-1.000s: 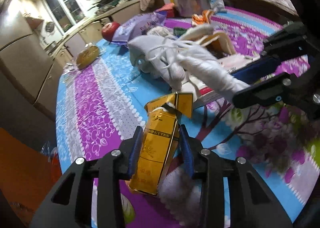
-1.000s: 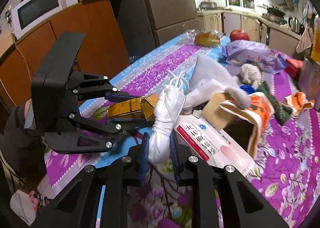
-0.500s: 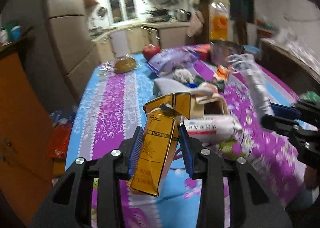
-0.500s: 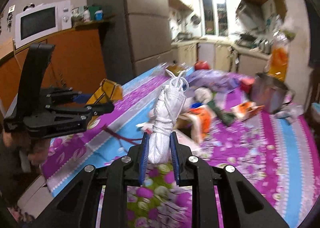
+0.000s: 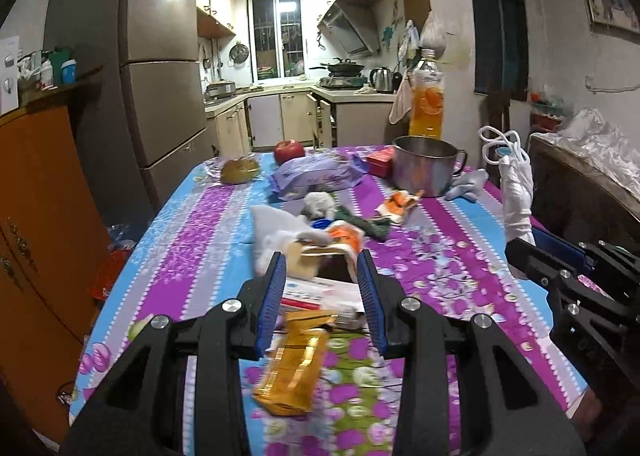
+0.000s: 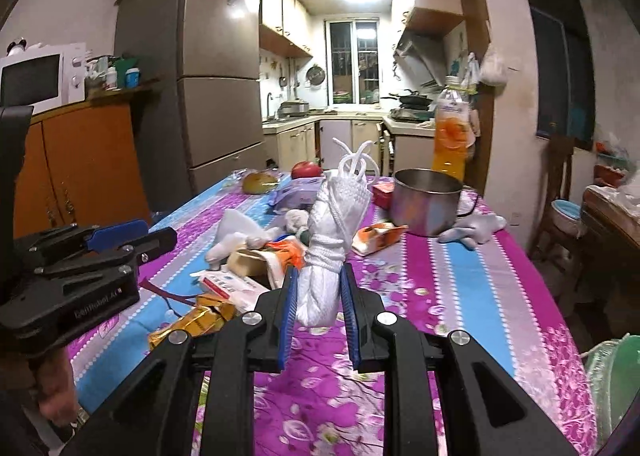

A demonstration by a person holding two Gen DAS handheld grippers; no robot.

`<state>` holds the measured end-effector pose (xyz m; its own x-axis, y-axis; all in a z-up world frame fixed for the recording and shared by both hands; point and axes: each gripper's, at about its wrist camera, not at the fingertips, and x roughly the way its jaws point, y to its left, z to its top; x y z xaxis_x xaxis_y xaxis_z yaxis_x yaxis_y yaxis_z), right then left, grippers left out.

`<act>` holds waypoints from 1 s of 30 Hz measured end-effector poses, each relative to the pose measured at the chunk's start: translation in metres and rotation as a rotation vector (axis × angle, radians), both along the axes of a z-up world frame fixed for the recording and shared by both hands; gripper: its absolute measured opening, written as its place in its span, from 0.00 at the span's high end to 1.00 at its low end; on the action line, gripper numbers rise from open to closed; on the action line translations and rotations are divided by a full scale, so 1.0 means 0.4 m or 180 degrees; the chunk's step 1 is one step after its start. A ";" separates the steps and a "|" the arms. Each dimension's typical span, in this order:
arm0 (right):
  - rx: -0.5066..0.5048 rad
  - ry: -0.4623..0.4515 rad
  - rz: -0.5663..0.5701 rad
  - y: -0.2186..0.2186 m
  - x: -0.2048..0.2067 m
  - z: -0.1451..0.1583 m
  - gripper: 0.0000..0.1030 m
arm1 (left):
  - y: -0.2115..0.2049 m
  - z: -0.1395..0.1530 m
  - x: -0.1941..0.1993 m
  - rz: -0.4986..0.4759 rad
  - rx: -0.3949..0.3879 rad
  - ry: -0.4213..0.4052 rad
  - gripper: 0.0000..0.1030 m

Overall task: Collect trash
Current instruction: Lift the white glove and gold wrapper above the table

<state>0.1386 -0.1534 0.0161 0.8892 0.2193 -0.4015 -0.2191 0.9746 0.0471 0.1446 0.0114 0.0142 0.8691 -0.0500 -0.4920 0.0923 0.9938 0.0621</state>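
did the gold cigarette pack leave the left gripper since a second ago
Yes. The gold cigarette pack was clamped upright between the left gripper pads; now it lies below the open jaws on the tablecloth, beside the white packet.

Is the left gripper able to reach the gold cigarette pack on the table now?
Probably yes. The left gripper has its jaws open and empty, and the gold cigarette pack lies on the table just below them with nothing on top. The right gripper, shut on the white bundle, is off to the side.
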 end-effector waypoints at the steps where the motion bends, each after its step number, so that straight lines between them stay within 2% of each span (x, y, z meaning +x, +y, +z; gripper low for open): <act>1: 0.0000 -0.0004 -0.0017 -0.012 -0.006 0.000 0.78 | -0.012 -0.002 0.000 -0.0004 -0.0016 0.0009 0.66; 5: 0.0029 0.0026 -0.0040 -0.050 -0.021 -0.003 0.79 | -0.046 -0.025 -0.002 -0.0088 0.0087 0.0076 0.66; 7: 0.0061 0.0065 -0.0014 -0.074 -0.028 -0.008 0.78 | -0.034 -0.060 0.014 -0.0117 0.0073 0.0282 0.65; 10: 0.0105 0.0148 0.0018 -0.092 -0.035 -0.016 0.78 | 0.048 -0.101 0.031 0.0075 -0.0150 0.0522 0.65; 12: 0.0130 0.0204 0.0030 -0.099 -0.034 -0.030 0.78 | 0.139 -0.116 0.027 0.0372 -0.0283 0.0545 0.48; 13: 0.0153 0.0240 0.0047 -0.099 -0.033 -0.038 0.78 | 0.177 -0.125 0.024 0.0513 -0.0294 0.0556 0.26; 14: 0.0167 0.0270 0.0068 -0.095 -0.031 -0.047 0.78 | 0.209 -0.135 0.021 0.0638 -0.0293 0.0562 0.17; 15: 0.0177 0.0291 0.0090 -0.091 -0.028 -0.053 0.78 | 0.241 -0.151 0.020 0.0733 -0.0308 0.0622 0.17; 17: 0.0200 0.0346 0.0149 -0.077 -0.021 -0.068 0.78 | 0.274 -0.177 0.027 0.0698 -0.0421 0.0811 0.17; 19: 0.0218 0.0398 0.0220 -0.064 -0.014 -0.082 0.78 | 0.264 -0.198 0.030 0.0512 -0.0493 0.0946 0.15; 21: 0.0213 0.0425 0.0264 -0.049 -0.008 -0.089 0.78 | 0.215 -0.202 0.041 0.0202 -0.0412 0.0950 0.13; 22: 0.0210 0.0438 0.0284 -0.041 -0.005 -0.092 0.78 | 0.191 -0.202 0.046 0.0061 -0.0367 0.0952 0.09; 23: 0.0214 0.0452 0.0299 -0.038 -0.003 -0.096 0.78 | 0.167 -0.207 0.058 -0.0086 -0.0289 0.0967 0.09; 26: 0.0214 0.0484 0.0310 -0.033 0.003 -0.102 0.78 | 0.113 -0.238 0.112 -0.0150 -0.0007 0.1045 0.12; 27: 0.0223 0.0497 0.0309 -0.036 0.004 -0.105 0.78 | 0.109 -0.245 0.116 -0.0137 0.0018 0.1084 0.17; 29: 0.0234 0.0521 0.0294 -0.042 0.008 -0.113 0.78 | 0.098 -0.269 0.130 -0.0182 0.0044 0.1258 0.46; 30: 0.0246 0.0537 0.0289 -0.043 0.010 -0.118 0.78 | 0.098 -0.277 0.130 -0.0189 0.0047 0.1303 0.47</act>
